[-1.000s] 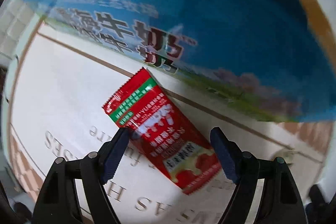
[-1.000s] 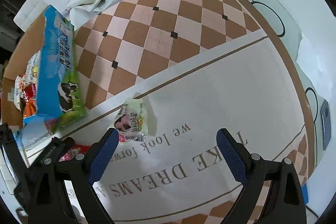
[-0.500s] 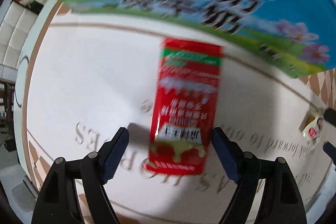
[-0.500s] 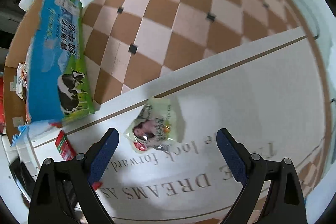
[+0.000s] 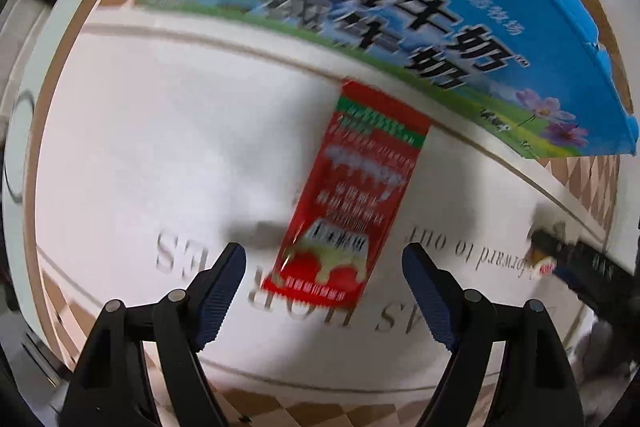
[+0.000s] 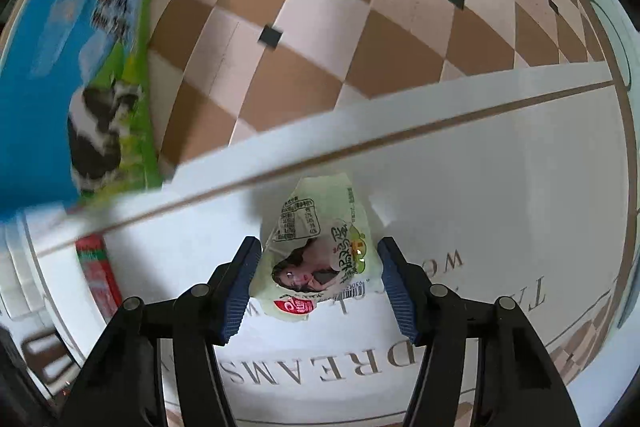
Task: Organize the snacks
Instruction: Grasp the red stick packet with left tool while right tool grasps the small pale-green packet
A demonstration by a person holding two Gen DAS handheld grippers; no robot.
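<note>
In the right wrist view a pale green snack packet [image 6: 320, 255] with a printed picture lies on the white lettered cloth [image 6: 500, 207]. My right gripper [image 6: 319, 267] straddles it, jaws closing, pads right at its two edges; the packet shows no squeeze. A red sachet [image 5: 356, 195] lies flat in the left wrist view, its near end between the fingers of my left gripper [image 5: 324, 279], which is open and apart from it. That sachet [image 6: 98, 275] also shows at the lower left of the right wrist view.
A blue and green milk carton box [image 5: 360, 7] stands just beyond the red sachet; the same box [image 6: 68, 67] is at the left in the right wrist view. Brown checkered cloth [image 6: 360, 27] spreads beyond the white panel.
My right gripper has come down over the pale packet and its jaws have narrowed around it. My left gripper has shifted sideways over the red sachet and stays open.
</note>
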